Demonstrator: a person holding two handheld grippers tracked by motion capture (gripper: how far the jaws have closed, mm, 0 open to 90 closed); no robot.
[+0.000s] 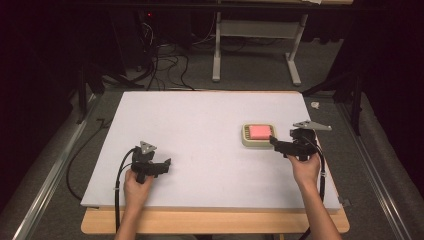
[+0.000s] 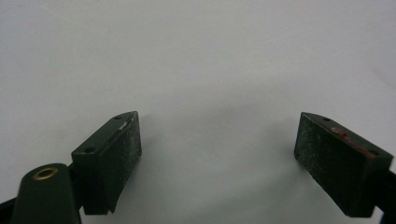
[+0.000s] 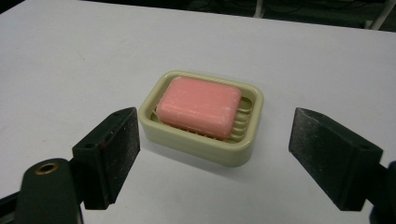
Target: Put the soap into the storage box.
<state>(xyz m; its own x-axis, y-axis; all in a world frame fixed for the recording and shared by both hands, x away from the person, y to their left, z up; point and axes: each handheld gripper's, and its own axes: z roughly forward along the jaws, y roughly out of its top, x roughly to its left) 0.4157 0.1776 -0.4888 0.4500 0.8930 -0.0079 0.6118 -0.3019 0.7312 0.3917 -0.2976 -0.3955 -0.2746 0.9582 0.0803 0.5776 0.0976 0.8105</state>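
The right claw [image 3: 212, 154] is spread wide, its two black jaws standing to either side of a cream soap dish [image 3: 201, 140] without touching it. In the dish lies a pink bar of soap [image 3: 198, 106], resting flat on the ribbed floor, its top above the rim. From the high view, the dish [image 1: 246, 141] sits on the right half of the white tabletop [image 1: 200, 120], just in front of the right claw [image 1: 276, 143]. The left claw [image 2: 215, 154] is also released, holding nothing, low over bare tabletop at the near left, well apart from the dish.

The soap looks light, firm and probably slippery, with rounded edges; its long sides above the rim seem the best place to grip. The dish looks like rigid plastic, light enough to slide if nudged.
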